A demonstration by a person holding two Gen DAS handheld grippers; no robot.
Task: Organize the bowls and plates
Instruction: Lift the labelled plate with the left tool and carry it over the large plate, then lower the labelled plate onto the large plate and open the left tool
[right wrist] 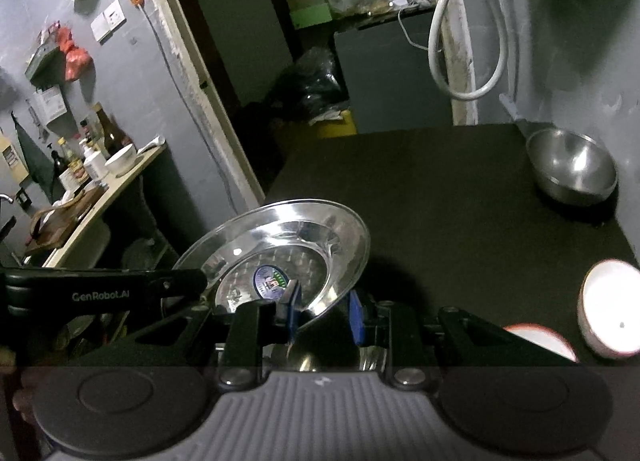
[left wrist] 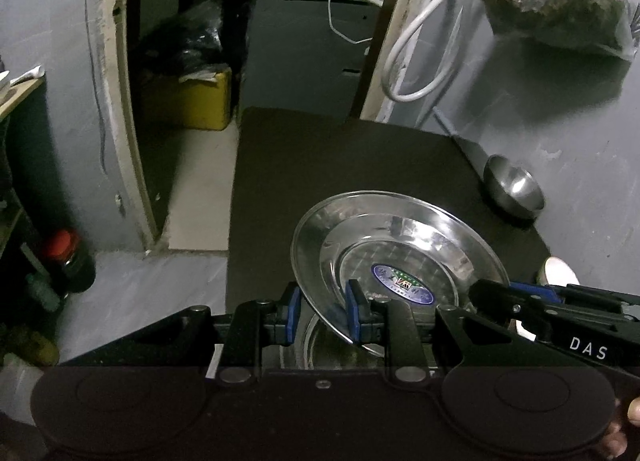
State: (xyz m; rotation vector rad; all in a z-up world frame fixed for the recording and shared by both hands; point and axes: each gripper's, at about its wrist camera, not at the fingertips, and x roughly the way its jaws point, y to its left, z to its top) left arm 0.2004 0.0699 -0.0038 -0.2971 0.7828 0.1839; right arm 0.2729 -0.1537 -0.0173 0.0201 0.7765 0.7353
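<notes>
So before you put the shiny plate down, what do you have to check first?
1. Left gripper pinching the steel plate rim: ok.
2. Right gripper pinching the opposite rim: ok.
3. Plate level: not ok, it tilts.
4. Bare room on the black table: ok.
5. Steel bowl away from the plate: ok.
6. White bowls clear of the path: cannot tell.

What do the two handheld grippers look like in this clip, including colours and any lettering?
Both are matte black frames with blue pads on the jaws, silver rivets and two round discs on the body. The left gripper has a plain black body; its side reads "GenRobot.AI". The right gripper has a grey ribbed centre panel, and white "DAS" lettering. No cables or sleeves show.
</notes>
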